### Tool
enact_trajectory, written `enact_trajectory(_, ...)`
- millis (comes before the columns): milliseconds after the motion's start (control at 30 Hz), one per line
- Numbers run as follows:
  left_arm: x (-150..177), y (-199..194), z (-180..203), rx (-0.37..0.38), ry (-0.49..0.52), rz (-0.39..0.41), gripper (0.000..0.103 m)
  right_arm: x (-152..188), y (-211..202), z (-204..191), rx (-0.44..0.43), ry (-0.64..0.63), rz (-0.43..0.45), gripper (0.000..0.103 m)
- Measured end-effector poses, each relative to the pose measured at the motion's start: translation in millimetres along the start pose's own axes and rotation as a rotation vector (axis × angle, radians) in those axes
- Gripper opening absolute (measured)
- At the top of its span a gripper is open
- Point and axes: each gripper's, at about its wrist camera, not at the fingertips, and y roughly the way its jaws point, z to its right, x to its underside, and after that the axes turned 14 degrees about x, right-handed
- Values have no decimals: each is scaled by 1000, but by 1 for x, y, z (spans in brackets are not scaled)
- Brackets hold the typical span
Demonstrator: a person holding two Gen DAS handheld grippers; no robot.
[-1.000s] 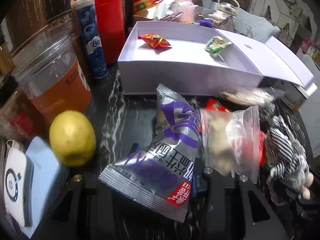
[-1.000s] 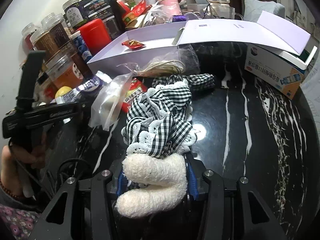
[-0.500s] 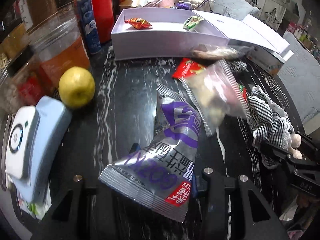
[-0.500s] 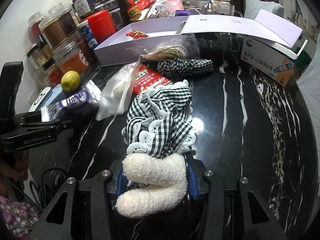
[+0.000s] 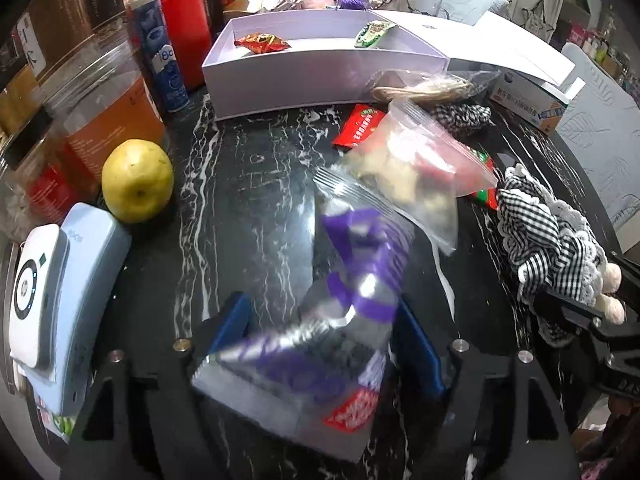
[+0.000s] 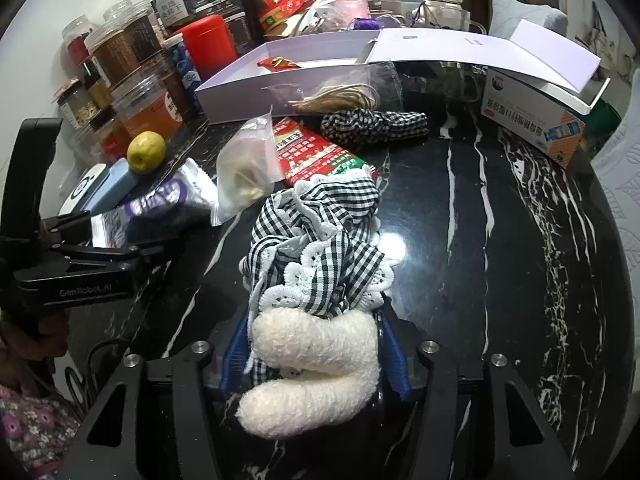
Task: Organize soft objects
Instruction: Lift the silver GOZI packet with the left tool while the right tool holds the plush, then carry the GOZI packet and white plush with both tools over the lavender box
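My left gripper (image 5: 324, 340) has its jaws spread; a silver and purple snack packet (image 5: 320, 344) lies blurred between them, seemingly loose. It also shows in the right wrist view (image 6: 156, 204). My right gripper (image 6: 312, 356) is shut on a soft doll with white plush legs (image 6: 316, 368) and a black-and-white gingham dress (image 6: 320, 240), held above the black marble table (image 6: 500, 260). The doll also shows in the left wrist view (image 5: 552, 248). A clear zip bag (image 5: 416, 180) lies beyond the packet.
An open white box (image 5: 320, 64) holding two small snack packs stands at the back. A yellow fruit (image 5: 136, 180), a white and blue device (image 5: 52, 292), jars (image 5: 108, 100) and a red canister (image 5: 184, 32) line the left. A gingham scrunchie (image 6: 372, 124), red packet (image 6: 308, 148) and medicine box (image 6: 532, 120) lie farther out.
My left gripper's jaws have opened and the silver and purple packet has slipped loose, now blurred. Both grippers pulled back from the white box. The right gripper keeps its hold on the doll.
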Motion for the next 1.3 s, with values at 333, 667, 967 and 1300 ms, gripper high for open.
enact_trajectory(333, -4, -1, -5, 27, -18, 59, 74, -5, 4, 0, 15, 2, 0, 71)
enact_trajectory(667, -3, -3, -1, 88, -12, 104, 41, -3, 3, 6, 18, 14, 25, 55)
enact_trajectory(967, 0, -24, 3, 106, 4, 135, 40, -1, -4, 2, -5, 14, 19, 50)
enact_trajectory(1300, -7, -56, 12, 140, 36, 206, 40, -7, -26, -1, -60, 30, 58, 50)
